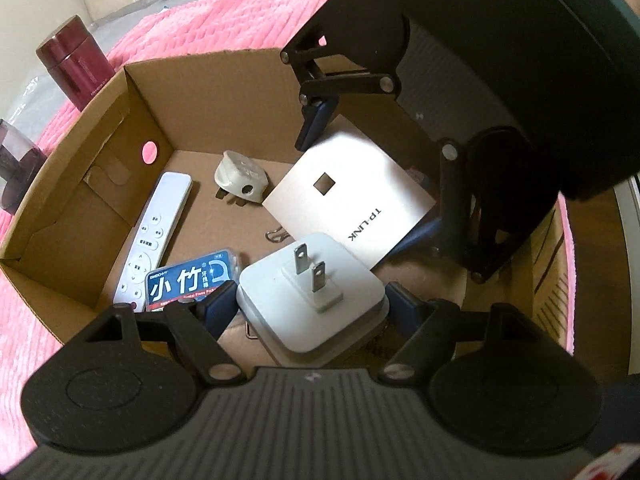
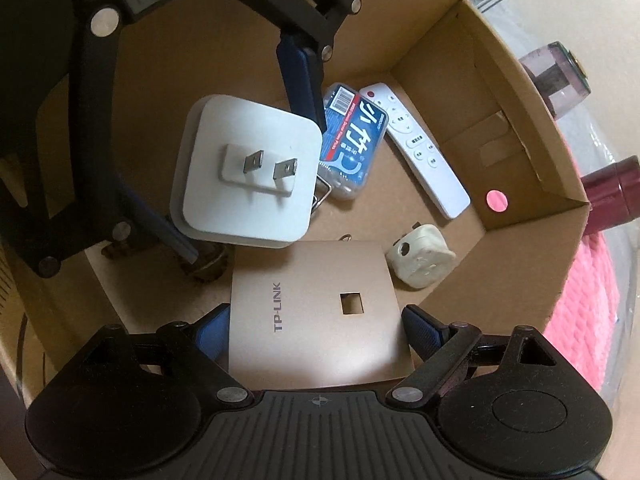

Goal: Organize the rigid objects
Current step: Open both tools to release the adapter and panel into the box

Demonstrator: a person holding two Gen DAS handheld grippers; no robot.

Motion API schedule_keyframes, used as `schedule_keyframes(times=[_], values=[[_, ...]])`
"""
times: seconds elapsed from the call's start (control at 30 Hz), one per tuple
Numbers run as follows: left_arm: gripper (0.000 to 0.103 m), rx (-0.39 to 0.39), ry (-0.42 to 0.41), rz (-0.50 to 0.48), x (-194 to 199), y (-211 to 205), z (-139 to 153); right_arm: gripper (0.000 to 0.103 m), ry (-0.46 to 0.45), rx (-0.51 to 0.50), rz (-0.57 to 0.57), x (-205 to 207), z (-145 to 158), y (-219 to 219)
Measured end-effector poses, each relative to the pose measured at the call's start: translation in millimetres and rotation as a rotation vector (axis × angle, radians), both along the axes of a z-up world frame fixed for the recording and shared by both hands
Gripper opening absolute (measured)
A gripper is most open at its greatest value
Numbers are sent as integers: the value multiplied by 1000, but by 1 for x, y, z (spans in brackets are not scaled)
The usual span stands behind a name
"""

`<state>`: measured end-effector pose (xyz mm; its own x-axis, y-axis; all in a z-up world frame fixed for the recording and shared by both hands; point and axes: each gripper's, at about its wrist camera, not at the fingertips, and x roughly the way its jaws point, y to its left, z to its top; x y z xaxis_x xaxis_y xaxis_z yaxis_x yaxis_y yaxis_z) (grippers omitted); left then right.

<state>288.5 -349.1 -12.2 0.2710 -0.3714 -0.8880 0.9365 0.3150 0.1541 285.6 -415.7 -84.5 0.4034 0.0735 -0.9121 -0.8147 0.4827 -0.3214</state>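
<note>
My left gripper (image 1: pixel 312 300) is shut on a white square plug adapter (image 1: pixel 312 280), prongs facing up, low inside an open cardboard box (image 1: pixel 224 100). My right gripper (image 2: pixel 316 328) is shut on a gold TP-LINK wall plate (image 2: pixel 316 316), tilted, just beside the adapter (image 2: pixel 244 172). On the box floor lie a white remote (image 1: pixel 156 236), a blue dental floss case (image 1: pixel 192 280) and an off-white plug (image 1: pixel 240 176). The right wrist view shows the same remote (image 2: pixel 416 148), floss case (image 2: pixel 352 140) and plug (image 2: pixel 420 264). A wire clip (image 1: pixel 276 236) peeks out under the plate.
The box (image 2: pixel 440 60) rests on a pink ribbed mat (image 1: pixel 224 12). Outside its wall stand a maroon bottle (image 1: pixel 72 64) and a clear tinted jar (image 1: pixel 16 164). The box walls rise close around both grippers.
</note>
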Motion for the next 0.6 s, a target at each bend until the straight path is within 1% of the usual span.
schedule_keyframes(times=[0.17, 0.27, 0.43, 0.6], values=[[76, 22, -8, -2, -2, -3, -1, 87, -32, 15, -3, -6, 3, -2], [76, 36, -6, -3, -2, -4, -3, 88, -26, 29, -17, -6, 5, -4], [76, 45, -3, -3, -1, -3, -3, 89, -34, 42, -11, -7, 12, -7], [76, 47, 1, 7, 1, -4, -4, 89, -94, 42, -39, -13, 22, -12]])
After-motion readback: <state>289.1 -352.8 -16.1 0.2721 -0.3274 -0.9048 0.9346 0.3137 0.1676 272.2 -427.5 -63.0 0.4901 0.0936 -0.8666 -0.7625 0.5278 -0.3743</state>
